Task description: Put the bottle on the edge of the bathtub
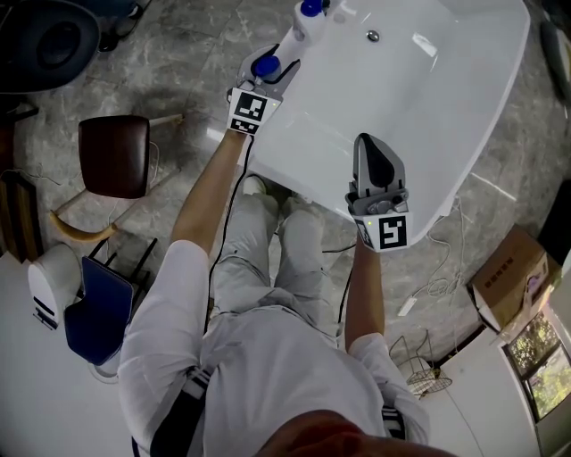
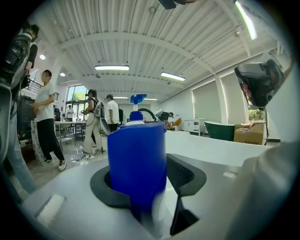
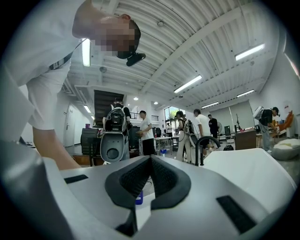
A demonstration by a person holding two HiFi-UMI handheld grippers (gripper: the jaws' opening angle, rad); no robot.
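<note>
A white bottle with a blue cap [image 1: 265, 66] stands between the jaws of my left gripper [image 1: 270, 55], at the left corner rim of the white bathtub [image 1: 294, 134]. In the left gripper view the blue cap [image 2: 137, 164] fills the space between the jaws. The meshed right pad [image 2: 186, 174] shows bare beside it, so the jaws stand open around the cap. My right gripper [image 1: 368, 141] hangs over the tub's near rim. Its pads [image 3: 161, 180] meet with nothing held.
A second blue-topped bottle [image 1: 310, 9] stands just beyond on the tub's rim and shows behind the cap as a bottle [image 2: 137, 116] in the left gripper view. A brown chair [image 1: 114, 156], a cardboard box [image 1: 510, 272] and a wire basket [image 1: 419, 370] sit on the floor. People [image 2: 44, 117] stand in the background.
</note>
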